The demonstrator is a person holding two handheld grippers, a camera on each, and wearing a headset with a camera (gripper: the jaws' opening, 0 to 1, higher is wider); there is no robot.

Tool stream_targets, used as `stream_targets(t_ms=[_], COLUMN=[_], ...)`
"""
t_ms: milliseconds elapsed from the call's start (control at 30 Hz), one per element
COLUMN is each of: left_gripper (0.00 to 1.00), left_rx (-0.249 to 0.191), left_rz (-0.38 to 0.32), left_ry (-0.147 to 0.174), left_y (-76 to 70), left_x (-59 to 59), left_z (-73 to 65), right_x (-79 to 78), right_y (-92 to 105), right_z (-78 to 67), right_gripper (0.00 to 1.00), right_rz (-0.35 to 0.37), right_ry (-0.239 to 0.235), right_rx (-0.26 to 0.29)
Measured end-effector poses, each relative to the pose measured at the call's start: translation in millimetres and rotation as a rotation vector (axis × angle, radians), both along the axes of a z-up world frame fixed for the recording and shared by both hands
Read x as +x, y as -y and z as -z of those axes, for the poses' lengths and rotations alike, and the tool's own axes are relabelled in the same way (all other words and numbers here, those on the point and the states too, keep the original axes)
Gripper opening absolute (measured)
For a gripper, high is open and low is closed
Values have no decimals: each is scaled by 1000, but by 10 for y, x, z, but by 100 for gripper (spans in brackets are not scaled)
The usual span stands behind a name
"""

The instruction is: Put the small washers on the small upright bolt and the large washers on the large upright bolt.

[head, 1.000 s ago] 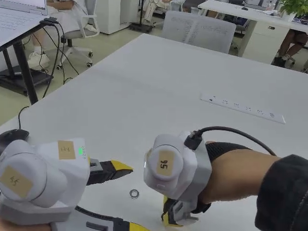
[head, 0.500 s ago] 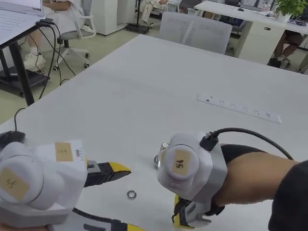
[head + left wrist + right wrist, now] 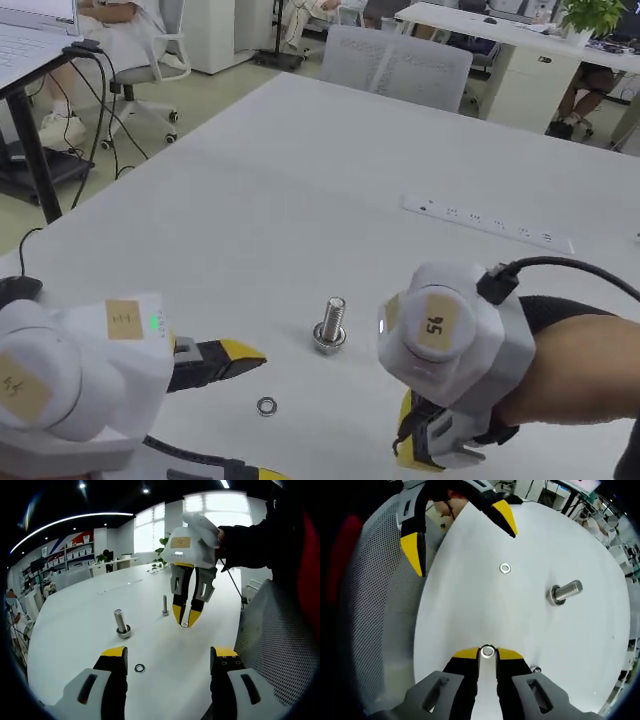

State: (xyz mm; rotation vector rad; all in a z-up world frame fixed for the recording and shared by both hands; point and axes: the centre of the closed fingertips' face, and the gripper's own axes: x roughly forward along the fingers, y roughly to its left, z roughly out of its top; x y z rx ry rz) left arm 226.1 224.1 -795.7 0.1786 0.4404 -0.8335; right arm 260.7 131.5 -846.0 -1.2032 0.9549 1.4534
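In the head view, the left gripper (image 3: pixel 270 417) comes in from the bottom left with its two yellow-tipped jaws spread wide. A loose washer (image 3: pixel 266 406) lies flat on the white table (image 3: pixel 300 180) between them. The large bolt (image 3: pixel 331 325) stands upright just beyond this washer. The right gripper (image 3: pixel 417 458) hangs to the right of the bolt with its jaws pointing down at the table. From here I cannot tell what they hold. A power strip (image 3: pixel 487 222) lies well behind.

In the left gripper view, this gripper's own jaws are apart, and the loose washer sits between them, nearer to the left one. Further ahead stands the large bolt, and behind it the small bolt (image 3: pixel 165 605). The right gripper is above the table just beside the small bolt, with its jaws pressed on a held washer (image 3: pixel 185 624).

In the right gripper view, this gripper's own jaws pinch the held washer by its edge. The loose washer lies ahead, near the tips of the left gripper's spread jaws. The large bolt is at the right. A small round thing (image 3: pixel 536 669) beside the right jaw is perhaps the top of the small bolt.
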Motion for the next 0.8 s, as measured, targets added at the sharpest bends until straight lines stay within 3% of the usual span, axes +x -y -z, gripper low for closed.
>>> stream_targets(t_ms=[533,800], left_gripper=[66,66], left_rx=[2,5], left_rz=[0,1], left_ry=[-2,-5], left_y=[-3,6], left_x=[60,89], left_z=[13,29], right_x=[224,427], right_y=[430,654], right_z=[-79,-114], right_gripper=[13,13], right_rz=[113,167], right_ry=[9,28], right_rx=[-6,-21])
